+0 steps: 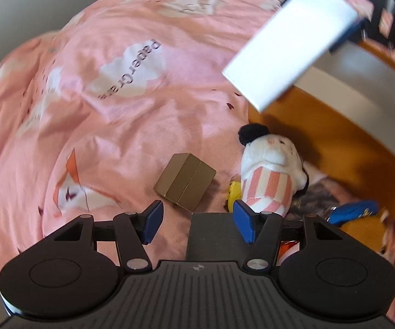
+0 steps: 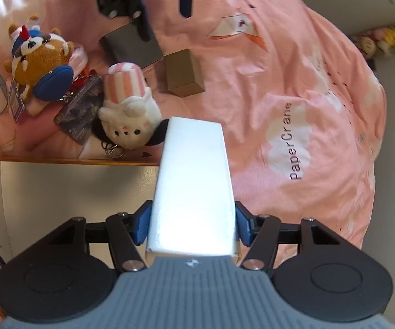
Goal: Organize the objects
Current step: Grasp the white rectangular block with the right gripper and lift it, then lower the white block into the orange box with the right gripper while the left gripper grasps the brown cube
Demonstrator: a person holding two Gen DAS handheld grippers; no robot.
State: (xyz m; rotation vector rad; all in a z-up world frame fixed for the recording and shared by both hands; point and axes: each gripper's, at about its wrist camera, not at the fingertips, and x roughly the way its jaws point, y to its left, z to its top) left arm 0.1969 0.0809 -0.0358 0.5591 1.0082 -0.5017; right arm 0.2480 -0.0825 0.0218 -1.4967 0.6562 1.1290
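My right gripper (image 2: 193, 226) is shut on a long white box (image 2: 194, 186) and holds it in the air over the bed's edge. The same white box (image 1: 293, 41) shows at the upper right of the left wrist view. My left gripper (image 1: 197, 222) is open and empty, low over the pink bedspread (image 1: 115, 137). A small brown cardboard box (image 1: 185, 182) lies just ahead of it, and a dark flat box (image 1: 215, 235) lies under its right finger. A white plush with a pink striped hat (image 1: 271, 172) lies to the right. The brown box (image 2: 183, 72) and the plush (image 2: 128, 109) also show in the right wrist view.
A brown plush with a blue pouch (image 2: 41, 65), a dark card packet (image 2: 81, 112) and key rings (image 2: 112, 148) lie by the bed's orange wooden edge (image 2: 60, 160). The dark flat box (image 2: 131, 46) lies beyond the plush. More plush toys (image 2: 383, 38) line a far shelf.
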